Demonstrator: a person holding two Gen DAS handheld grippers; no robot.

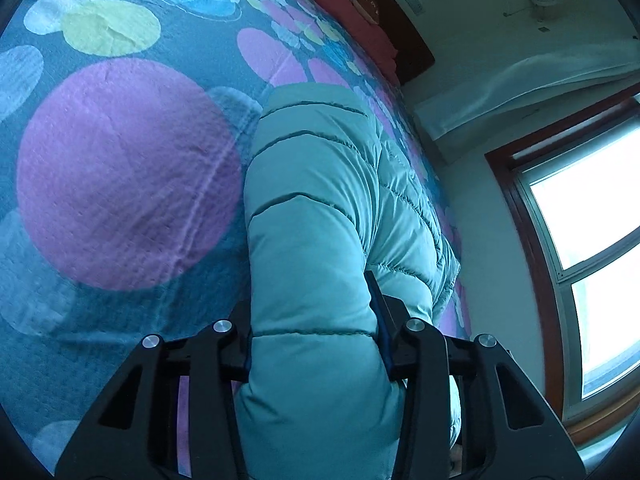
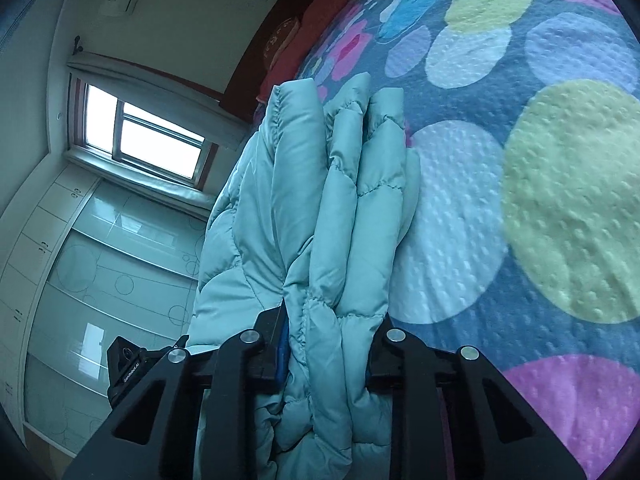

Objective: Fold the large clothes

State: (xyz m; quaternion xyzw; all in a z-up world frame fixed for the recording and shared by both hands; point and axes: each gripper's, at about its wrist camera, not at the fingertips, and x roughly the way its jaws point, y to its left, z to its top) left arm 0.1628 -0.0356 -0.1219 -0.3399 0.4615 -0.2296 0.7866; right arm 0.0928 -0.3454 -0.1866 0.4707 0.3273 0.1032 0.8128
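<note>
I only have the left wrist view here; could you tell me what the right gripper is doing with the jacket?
Observer: The right gripper is clamped on several bunched layers of the teal puffer jacket.
Operator: Can you see my left gripper from there?
Observer: Yes, part of the left gripper shows at the right wrist view's lower left.
Operator: What is behind the jacket?
Observer: A wardrobe with glossy sliding doors stands below the window.

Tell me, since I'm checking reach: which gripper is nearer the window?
Cannot tell. Left gripper and right gripper each clamp the puffer jacket; the window lies beyond both.
</note>
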